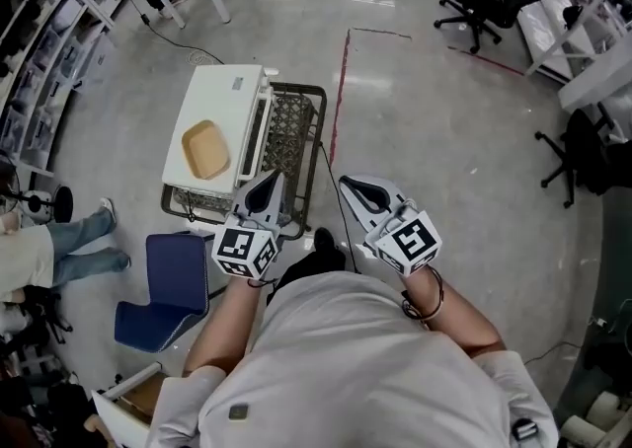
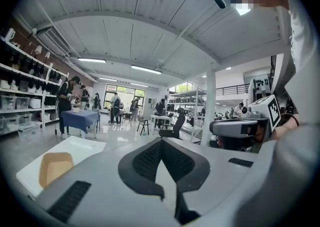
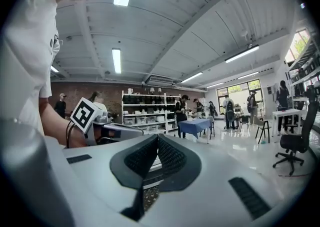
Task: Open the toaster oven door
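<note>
Big open workshop: glossy grey floor (image 1: 425, 140), shelving along the walls, people round a blue table far off. The toaster oven (image 1: 222, 115), white, sits on a black wire cart (image 1: 301, 130) just ahead of the person, with a tan tray (image 1: 205, 150) lying flat on its top. Which face carries the door is not clear from above; possibly the slatted side next to the cart's bare mesh. Left gripper (image 1: 274, 180) and right gripper (image 1: 346, 183) are held out about level in front of the chest, side by side, tips aimed toward the cart, short of the oven and touching nothing. Each gripper's own view shows its jaws clenched together with nothing between them. Judgement: this is the approach, hands carried closed and empty because no contact is due yet. The left one is nearer the oven, so it probably takes the handle; its jaws would have to part first.
</note>
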Demonstrator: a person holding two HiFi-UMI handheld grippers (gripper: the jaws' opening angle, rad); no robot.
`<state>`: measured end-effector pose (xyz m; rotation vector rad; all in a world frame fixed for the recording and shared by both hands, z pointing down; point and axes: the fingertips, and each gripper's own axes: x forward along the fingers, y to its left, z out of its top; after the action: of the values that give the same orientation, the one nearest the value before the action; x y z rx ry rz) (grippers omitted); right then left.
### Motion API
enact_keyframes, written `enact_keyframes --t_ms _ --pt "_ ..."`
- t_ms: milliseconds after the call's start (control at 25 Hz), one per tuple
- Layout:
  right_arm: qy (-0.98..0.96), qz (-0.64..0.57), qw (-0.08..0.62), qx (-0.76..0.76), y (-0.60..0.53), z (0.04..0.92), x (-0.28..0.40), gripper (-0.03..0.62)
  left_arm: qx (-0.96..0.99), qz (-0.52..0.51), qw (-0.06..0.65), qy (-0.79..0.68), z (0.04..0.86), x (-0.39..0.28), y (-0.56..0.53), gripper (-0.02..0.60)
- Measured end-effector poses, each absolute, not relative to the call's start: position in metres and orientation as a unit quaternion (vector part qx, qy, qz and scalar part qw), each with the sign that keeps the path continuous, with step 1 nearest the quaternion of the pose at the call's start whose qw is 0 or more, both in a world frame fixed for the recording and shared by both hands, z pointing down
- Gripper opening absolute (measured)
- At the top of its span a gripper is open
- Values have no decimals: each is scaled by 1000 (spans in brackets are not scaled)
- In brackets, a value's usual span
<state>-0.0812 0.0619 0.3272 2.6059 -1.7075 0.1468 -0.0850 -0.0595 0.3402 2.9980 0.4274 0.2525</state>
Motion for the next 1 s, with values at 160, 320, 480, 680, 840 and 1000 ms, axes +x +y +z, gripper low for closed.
enact_keyframes --t_ms 160,320,480,680,840,1000 --pt "-568 50 17 821 17 325 -46 17 987 80 46 129 335 -55 -99 17" --pt "-593 56 27 803 -26 320 -18 17 991 73 32 111 324 -28 -139 17" --pt "-615 58 34 786 -58 320 -6 17 992 72 31 97 324 -20 -161 17" --pt "-648 58 44 758 -89 321 6 17 994 74 33 74 327 -15 -179 17" --pt "-679 60 46 730 -111 330 13 17 996 76 34 46 334 -11 -189 17" --pt "-714 60 47 696 -127 341 25 17 996 82 18 14 343 -3 -192 17"
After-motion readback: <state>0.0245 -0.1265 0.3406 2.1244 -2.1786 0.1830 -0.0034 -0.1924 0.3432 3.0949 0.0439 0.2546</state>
